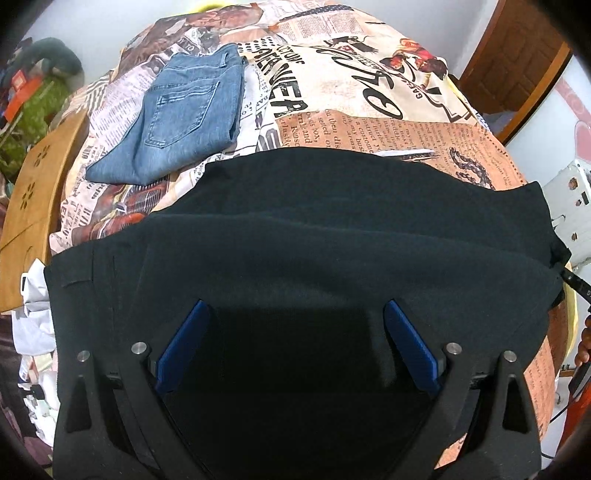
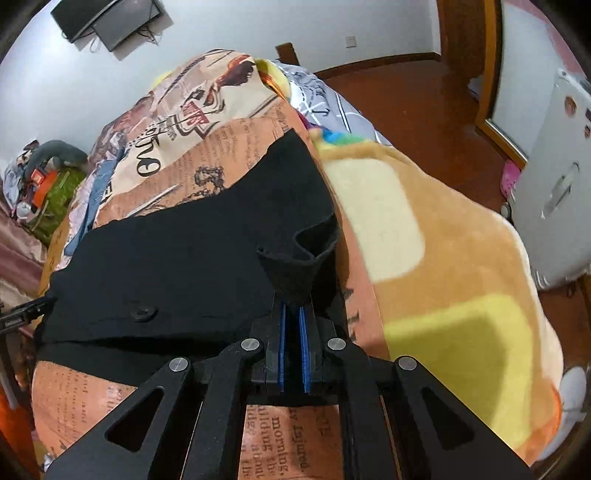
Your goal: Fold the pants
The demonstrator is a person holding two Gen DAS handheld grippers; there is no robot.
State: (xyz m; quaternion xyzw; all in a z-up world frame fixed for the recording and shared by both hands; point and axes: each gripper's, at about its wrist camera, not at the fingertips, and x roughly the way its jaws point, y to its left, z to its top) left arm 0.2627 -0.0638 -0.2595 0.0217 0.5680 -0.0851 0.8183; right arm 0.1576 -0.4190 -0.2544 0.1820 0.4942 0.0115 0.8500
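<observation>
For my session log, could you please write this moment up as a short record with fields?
surface: bed with newspaper-print cover
garment in work: black pants, spread flat
left gripper: open, above the pants
right gripper: shut on a bunched edge of the pants
other garment: folded blue jeans, lying apart
beside bed: orange blanket

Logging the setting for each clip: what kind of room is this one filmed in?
Most likely a home bedroom. The black pants lie on a bed with a newspaper-print cover, a plush blanket beside it, and a flat screen mounted on the wall.
</observation>
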